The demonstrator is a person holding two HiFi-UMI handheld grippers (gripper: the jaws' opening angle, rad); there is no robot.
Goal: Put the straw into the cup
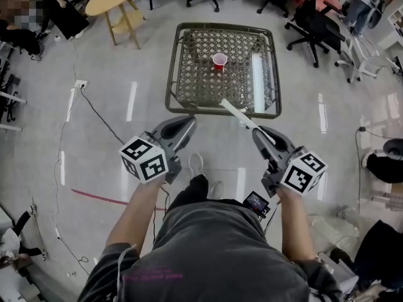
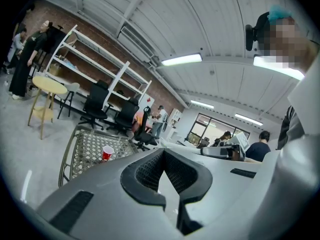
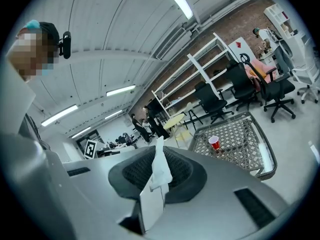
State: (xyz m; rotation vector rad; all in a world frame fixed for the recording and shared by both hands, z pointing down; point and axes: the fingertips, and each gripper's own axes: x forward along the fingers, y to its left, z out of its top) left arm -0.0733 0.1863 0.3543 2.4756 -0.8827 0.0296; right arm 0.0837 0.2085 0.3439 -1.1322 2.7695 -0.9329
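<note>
A lattice table (image 1: 173, 87) on the office floor bears the red cup (image 1: 219, 60), well ahead. The right gripper (image 1: 261, 133) clamps the seemingly paper-wrapped straw (image 1: 238, 112), aimed cupward for carrying. The left gripper (image 1: 186, 126) is closed and empty.

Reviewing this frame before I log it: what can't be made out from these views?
- Cup contents: the cup is too small in the head view and seen from the side in both gripper views.
- Gripped end of the straw: buried inside the right tongs in every view.
- Whether the straw is bare or wrapped: too small in the head view; the right gripper view shows only crumpled white.
</note>
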